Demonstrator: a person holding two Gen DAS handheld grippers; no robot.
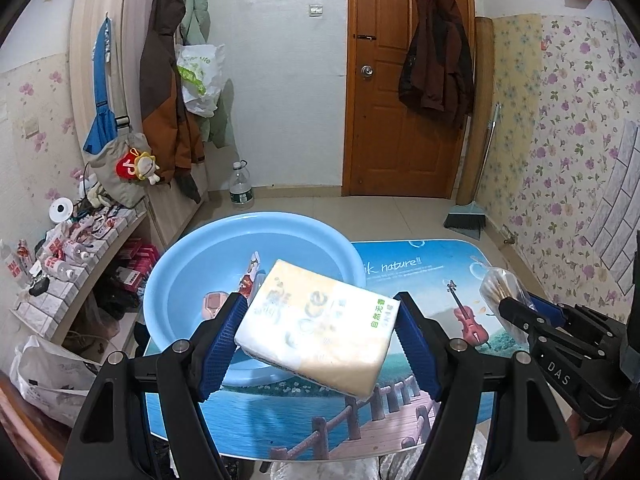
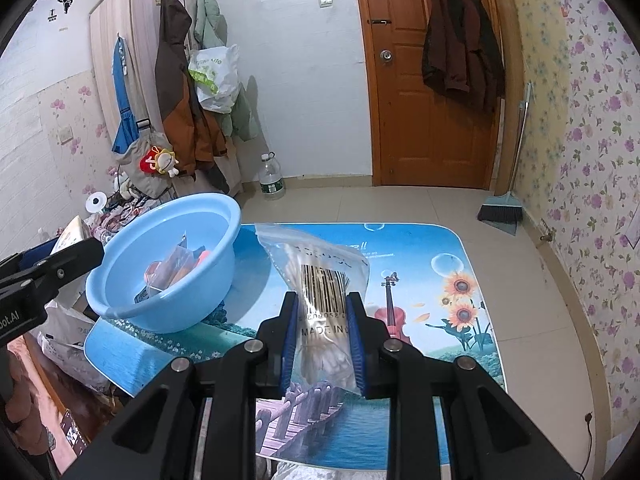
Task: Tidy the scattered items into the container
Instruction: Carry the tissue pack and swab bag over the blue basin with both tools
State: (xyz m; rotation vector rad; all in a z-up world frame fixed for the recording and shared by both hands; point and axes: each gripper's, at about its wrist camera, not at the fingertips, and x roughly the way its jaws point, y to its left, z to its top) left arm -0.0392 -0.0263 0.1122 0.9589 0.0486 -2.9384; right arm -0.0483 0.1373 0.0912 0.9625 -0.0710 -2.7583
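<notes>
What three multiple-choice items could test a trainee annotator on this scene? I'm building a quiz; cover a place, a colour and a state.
1. Where does the basin sit?
A. on the floor
B. on the table's left end
C. on the shelf

2. What colour is the basin?
A. red
B. green
C. light blue

3. How is the right claw?
A. shut on the bag of cotton swabs
B. wide open, empty
C. holding the tissue pack

Key: 1 B, it rests on the printed tabletop at left. 2 C, its wall is pale blue. 3 A, both pads press the bag.
</notes>
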